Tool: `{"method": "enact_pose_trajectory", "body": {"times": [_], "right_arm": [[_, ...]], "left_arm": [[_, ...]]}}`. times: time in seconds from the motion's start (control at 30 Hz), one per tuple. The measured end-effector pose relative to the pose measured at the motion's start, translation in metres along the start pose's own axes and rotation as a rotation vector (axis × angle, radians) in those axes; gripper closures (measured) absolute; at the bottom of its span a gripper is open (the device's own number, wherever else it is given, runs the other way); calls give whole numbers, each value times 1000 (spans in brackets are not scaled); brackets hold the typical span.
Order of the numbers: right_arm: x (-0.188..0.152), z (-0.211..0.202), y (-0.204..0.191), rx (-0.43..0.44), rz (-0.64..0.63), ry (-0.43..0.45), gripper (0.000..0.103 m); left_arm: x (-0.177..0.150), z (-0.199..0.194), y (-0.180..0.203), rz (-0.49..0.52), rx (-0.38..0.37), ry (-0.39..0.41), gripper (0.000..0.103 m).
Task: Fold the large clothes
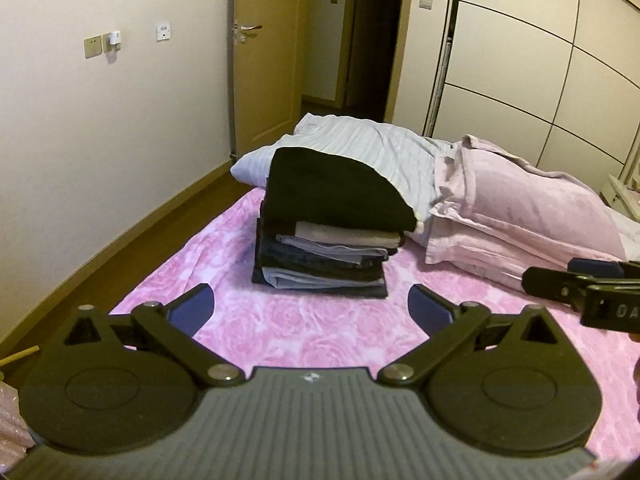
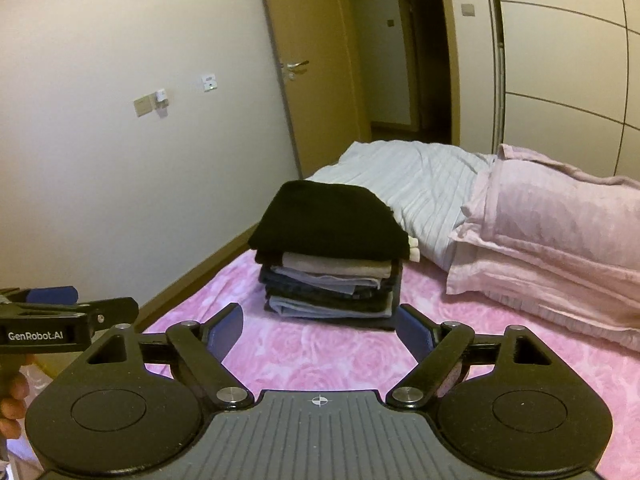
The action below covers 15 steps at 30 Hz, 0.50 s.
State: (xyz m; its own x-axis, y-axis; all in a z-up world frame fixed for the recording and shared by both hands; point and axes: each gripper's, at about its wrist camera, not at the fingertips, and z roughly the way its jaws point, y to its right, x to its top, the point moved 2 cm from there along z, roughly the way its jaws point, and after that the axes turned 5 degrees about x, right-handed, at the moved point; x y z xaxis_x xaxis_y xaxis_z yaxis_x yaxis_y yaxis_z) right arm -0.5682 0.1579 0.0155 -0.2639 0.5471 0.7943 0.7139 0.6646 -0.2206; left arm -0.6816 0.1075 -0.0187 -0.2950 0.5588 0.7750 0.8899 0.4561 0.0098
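Observation:
A stack of folded clothes (image 1: 326, 256) (image 2: 334, 280) sits on the pink floral bedspread (image 1: 304, 332) (image 2: 320, 356), topped by a folded black garment (image 1: 340, 190) (image 2: 328, 220). My left gripper (image 1: 311, 306) hangs open in front of the stack, nothing between its blue pads. My right gripper (image 2: 320, 330) is also open and empty, just short of the stack's front edge. The right gripper shows at the right edge of the left wrist view; the left gripper shows at the left edge of the right wrist view, held by a hand (image 2: 12, 404).
Behind the stack lie a striped pale-blue pillow (image 1: 360, 148) (image 2: 416, 184) and a pink pillow (image 1: 520, 208) (image 2: 552, 236). A wall runs along the bed's left side, with an open wooden door (image 1: 264, 52) (image 2: 316, 64) beyond. White wardrobe panels (image 1: 540, 60) stand at the right.

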Motion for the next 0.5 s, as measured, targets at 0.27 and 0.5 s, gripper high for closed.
{"method": "enact_pose_trajectory", "body": {"times": [0.27,0.5], "right_arm": [[-15,-33,-5,41,25,-33,23],[-31,-48,-11,84,24,-72,23]], "left_arm": [[-14,-38,8,-7,-3,-23,2],[-29,-52,11,0,-3,-56,2]]}}
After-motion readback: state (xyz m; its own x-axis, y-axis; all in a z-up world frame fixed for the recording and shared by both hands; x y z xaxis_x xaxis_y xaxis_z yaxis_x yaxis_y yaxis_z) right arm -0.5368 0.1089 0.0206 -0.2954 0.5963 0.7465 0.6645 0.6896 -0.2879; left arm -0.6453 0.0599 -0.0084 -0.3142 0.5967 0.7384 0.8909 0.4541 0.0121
